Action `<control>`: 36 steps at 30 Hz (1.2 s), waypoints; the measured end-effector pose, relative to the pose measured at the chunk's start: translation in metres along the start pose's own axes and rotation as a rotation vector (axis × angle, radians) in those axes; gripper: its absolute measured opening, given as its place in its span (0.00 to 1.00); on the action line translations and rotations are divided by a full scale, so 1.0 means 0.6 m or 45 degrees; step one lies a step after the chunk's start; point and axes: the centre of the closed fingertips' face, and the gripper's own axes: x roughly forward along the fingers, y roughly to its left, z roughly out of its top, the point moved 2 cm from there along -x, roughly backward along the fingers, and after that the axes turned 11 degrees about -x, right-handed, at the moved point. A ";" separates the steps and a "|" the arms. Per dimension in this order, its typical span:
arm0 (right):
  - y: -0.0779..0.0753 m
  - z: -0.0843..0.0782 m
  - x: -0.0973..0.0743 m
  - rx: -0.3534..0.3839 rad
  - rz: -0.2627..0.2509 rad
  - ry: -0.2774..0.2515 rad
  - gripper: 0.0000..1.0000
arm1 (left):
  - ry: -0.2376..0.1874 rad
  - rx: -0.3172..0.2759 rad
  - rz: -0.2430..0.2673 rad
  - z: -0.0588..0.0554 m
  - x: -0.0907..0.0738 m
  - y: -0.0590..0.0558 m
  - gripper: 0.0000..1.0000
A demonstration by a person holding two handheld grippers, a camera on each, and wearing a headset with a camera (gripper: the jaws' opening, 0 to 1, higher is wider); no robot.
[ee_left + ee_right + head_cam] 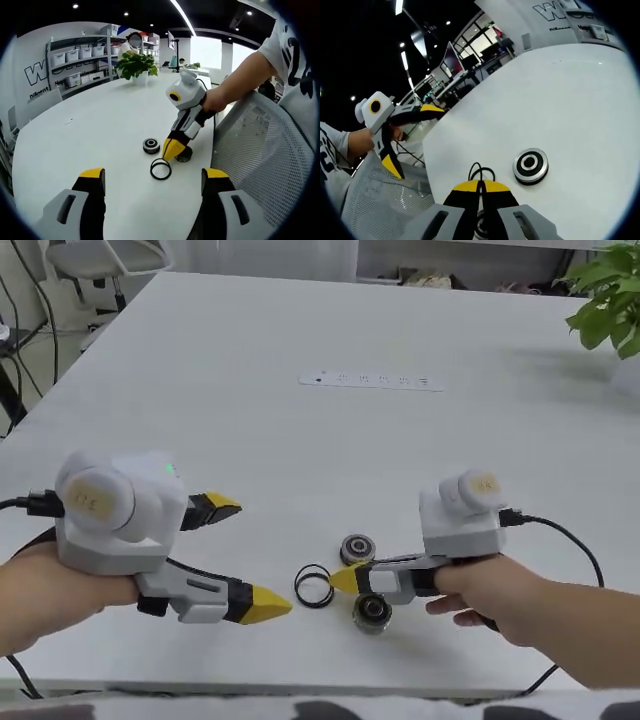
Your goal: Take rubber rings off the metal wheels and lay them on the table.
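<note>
Jaws together, right gripper (342, 580) is seemingly laying thin black rubber ring (313, 586) on white table (300, 450), lower centre, as left gripper (251, 556), jaws apart, is hovering; round metal wheel (357, 548) likely next.

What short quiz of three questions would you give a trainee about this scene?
1. True or false: the left gripper has its jaws wide apart.
2. How many metal wheels lie on the table?
3. The black rubber rings lie: A) around a wheel, B) on the table at the tip of the right gripper, C) between the left gripper's jaws.
Key: 1 true; 2 two; 3 B.
</note>
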 end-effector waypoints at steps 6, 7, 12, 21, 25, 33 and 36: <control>-0.002 -0.004 0.002 -0.009 -0.009 0.012 0.01 | 0.013 -0.006 -0.009 0.000 0.003 -0.003 0.75; -0.002 -0.004 0.003 -0.012 -0.010 0.012 0.02 | 0.015 -0.006 -0.009 -0.001 0.004 -0.003 0.74; -0.003 -0.006 0.004 -0.041 -0.018 0.024 0.07 | 0.019 -0.007 -0.010 -0.003 0.004 -0.004 0.74; 0.006 -0.005 0.003 -0.148 -0.018 0.058 0.19 | 0.028 -0.013 -0.006 -0.006 0.003 0.000 0.74; 0.007 -0.002 -0.001 -0.171 -0.016 0.059 0.23 | 0.030 -0.011 -0.007 -0.004 0.005 0.000 0.74; -0.002 0.008 -0.020 -0.198 -0.041 0.041 0.26 | 0.035 -0.005 -0.014 -0.001 0.012 0.002 0.73; -0.005 0.015 -0.028 -0.198 -0.053 0.021 0.26 | 0.038 -0.001 -0.017 0.003 0.017 0.004 0.73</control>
